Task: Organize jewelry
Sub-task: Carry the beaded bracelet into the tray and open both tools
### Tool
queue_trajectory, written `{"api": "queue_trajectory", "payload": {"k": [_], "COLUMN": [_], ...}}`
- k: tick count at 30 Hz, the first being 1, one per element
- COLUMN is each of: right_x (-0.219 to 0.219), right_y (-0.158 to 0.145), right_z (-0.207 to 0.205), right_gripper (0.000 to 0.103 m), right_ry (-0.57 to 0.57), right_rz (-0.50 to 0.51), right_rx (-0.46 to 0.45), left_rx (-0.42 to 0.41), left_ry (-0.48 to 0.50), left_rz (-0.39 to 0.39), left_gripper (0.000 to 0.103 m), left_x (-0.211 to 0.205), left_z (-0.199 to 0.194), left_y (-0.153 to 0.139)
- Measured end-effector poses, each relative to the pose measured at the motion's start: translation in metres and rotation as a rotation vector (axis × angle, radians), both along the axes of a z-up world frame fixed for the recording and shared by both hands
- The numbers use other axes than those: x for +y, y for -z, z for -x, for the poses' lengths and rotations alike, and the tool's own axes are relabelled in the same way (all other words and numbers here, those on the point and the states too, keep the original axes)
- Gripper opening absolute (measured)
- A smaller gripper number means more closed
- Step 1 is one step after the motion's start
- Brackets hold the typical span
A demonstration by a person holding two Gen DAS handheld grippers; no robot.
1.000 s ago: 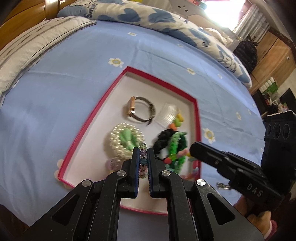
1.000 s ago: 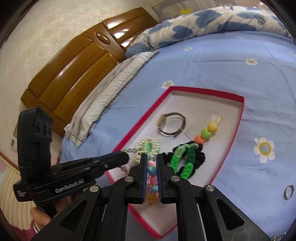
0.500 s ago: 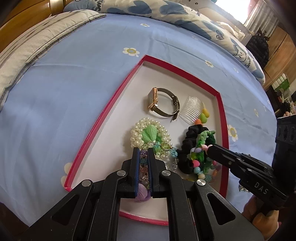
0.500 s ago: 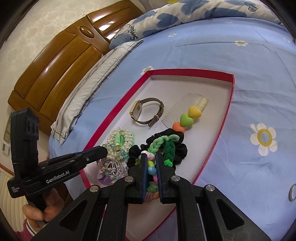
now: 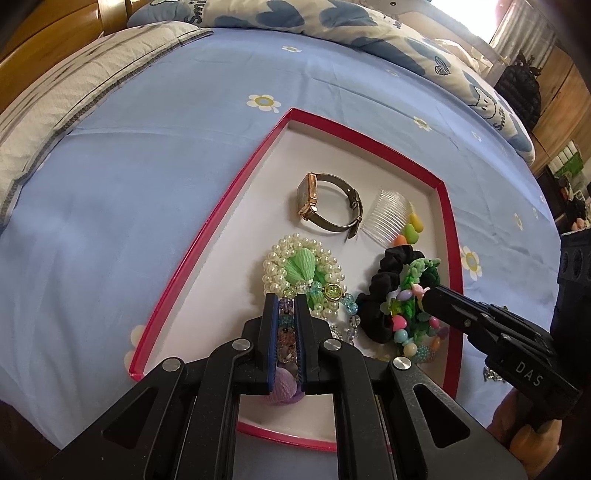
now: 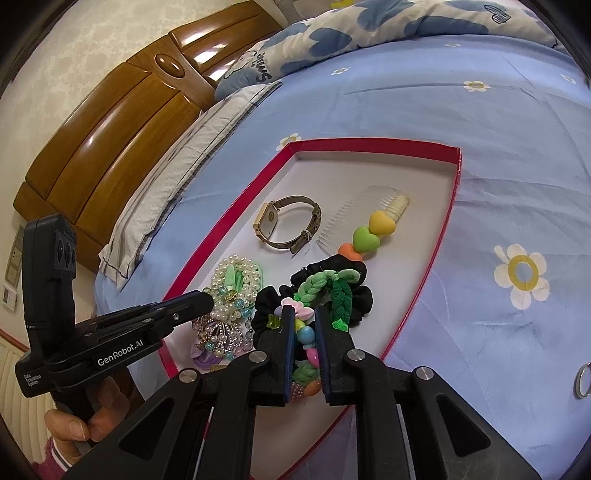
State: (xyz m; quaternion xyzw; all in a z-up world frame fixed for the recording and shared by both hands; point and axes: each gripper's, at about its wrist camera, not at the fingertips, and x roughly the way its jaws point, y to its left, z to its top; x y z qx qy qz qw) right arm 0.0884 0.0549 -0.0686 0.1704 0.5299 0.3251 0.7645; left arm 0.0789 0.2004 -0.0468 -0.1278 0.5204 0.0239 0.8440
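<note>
A red-rimmed white tray [image 5: 229, 206] [image 6: 439, 236] lies on the bed. In it are a gold watch [image 5: 314, 203] [image 6: 288, 225], a clear comb [image 5: 388, 218], heart clips [image 6: 373, 232], a pearl and green piece [image 5: 299, 266], and a black scrunchie with a green braid [image 6: 328, 288]. My left gripper [image 5: 286, 306] is shut on a purple beaded hair clip [image 5: 284, 384], low over the tray's near end. My right gripper [image 6: 304, 314] is shut on a colourful bead bracelet [image 6: 306, 334], low over the scrunchie.
The blue flowered sheet [image 5: 129, 177] surrounds the tray. A pillow [image 6: 192, 147] and wooden headboard [image 6: 110, 122] are to the left, a patterned quilt [image 5: 332, 22] at the back. A metal ring [image 6: 583, 378] lies on the sheet right of the tray.
Both grippers have come down and forward into the tray with their pieces. The jaws on both have stayed shut.
</note>
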Motion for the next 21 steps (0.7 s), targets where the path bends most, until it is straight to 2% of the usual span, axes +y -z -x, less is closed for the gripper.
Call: {"api": "queue_trajectory", "payload": {"k": [5, 9, 14, 16, 18, 19, 21], "right_x": [-0.001, 0.0, 0.0, -0.002, -0.005, -0.007, -0.011], "right_y": [0.001, 0.0, -0.005, -0.006, -0.008, -0.01, -0.012], "right_z": [-0.001, 0.0, 0.002, 0.003, 0.003, 0.003, 0.004], "right_gripper": [0.014, 0.016, 0.025, 0.026, 0.035, 0.038, 0.039], "right_ry": [0.004, 0.003, 0.006, 0.014, 0.02, 0.025, 0.033], "right_rz": [0.0, 0.006, 0.005, 0.004, -0.004, -0.012, -0.025], "right_rx": [0.005, 0.001, -0.011, -0.017, -0.017, -0.019, -0.023], "left_rx": [0.003, 0.0, -0.006, -0.011, -0.027, -0.034, -0.037], "left_ry": [-0.005, -0.001, 0.008, 0.011, 0.016, 0.017, 0.019], "left_rz": [-0.001, 0.014, 0.016, 0.018, 0.018, 0.011, 0.01], "left_gripper": [0.011, 0.018, 0.019, 0.027, 0.032, 0.033, 0.034], "left_x": [0.0, 0.001, -0.001, -0.002, -0.003, -0.004, -0.005], "left_z": [0.001, 0.002, 0.004, 0.005, 0.007, 0.009, 0.01], "left_y": [0.0, -0.001, -0.004, -0.006, -0.009, -0.011, -0.013]}}
